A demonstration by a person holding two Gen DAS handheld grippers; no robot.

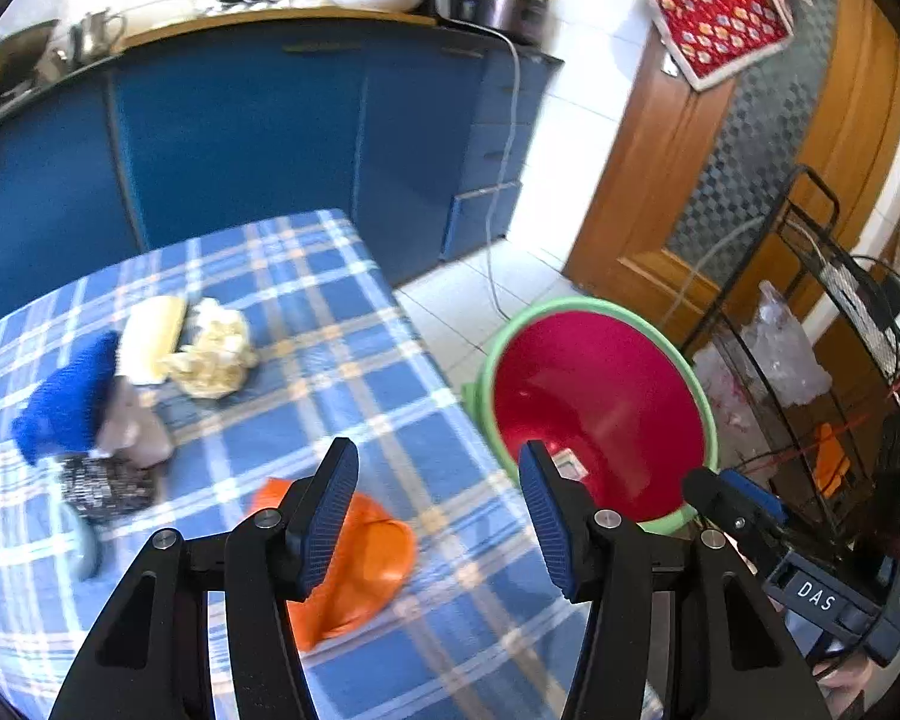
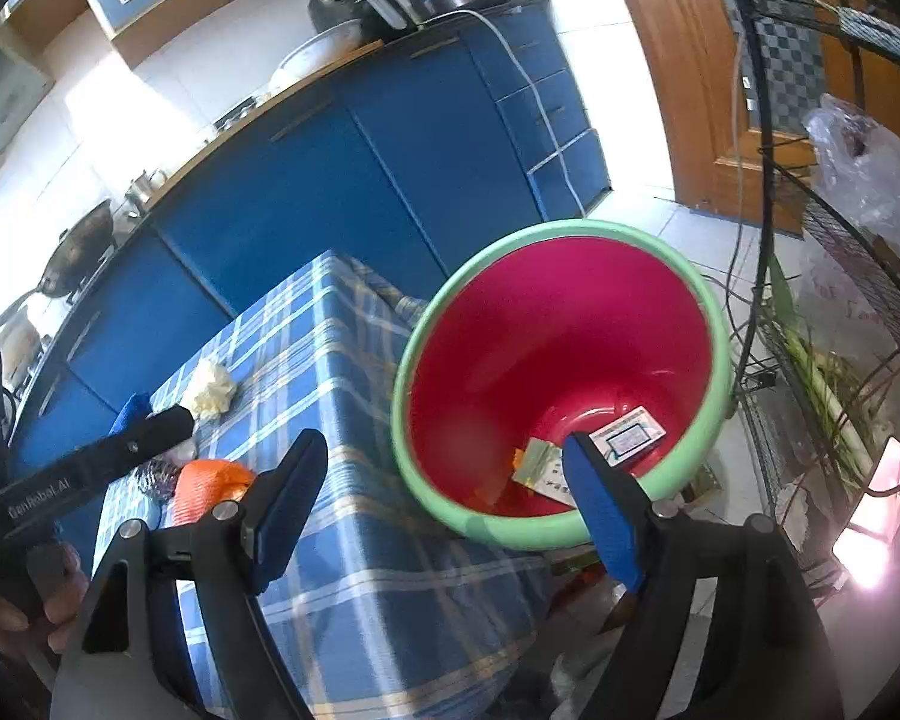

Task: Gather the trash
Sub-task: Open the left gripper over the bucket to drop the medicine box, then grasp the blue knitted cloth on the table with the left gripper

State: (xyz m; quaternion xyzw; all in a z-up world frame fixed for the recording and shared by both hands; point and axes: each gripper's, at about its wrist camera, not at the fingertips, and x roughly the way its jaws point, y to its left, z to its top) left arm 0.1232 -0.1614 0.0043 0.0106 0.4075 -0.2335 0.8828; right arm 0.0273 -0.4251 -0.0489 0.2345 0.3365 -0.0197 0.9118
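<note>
A bin, red inside with a green rim, stands on the floor beside the table; paper scraps and a small card lie at its bottom. On the blue checked tablecloth lie a crumpled orange wrapper, a crumpled pale paper wad, a yellowish piece, a blue item and a dark metallic scouring wad. My left gripper is open above the table's edge, nothing between its fingers. My right gripper is open over the bin's near rim, empty.
Blue kitchen cabinets with pots and bowls on the counter stand behind the table. A white cable hangs down to the floor. A black wire rack with plastic bags and greens stands right of the bin, before a wooden door.
</note>
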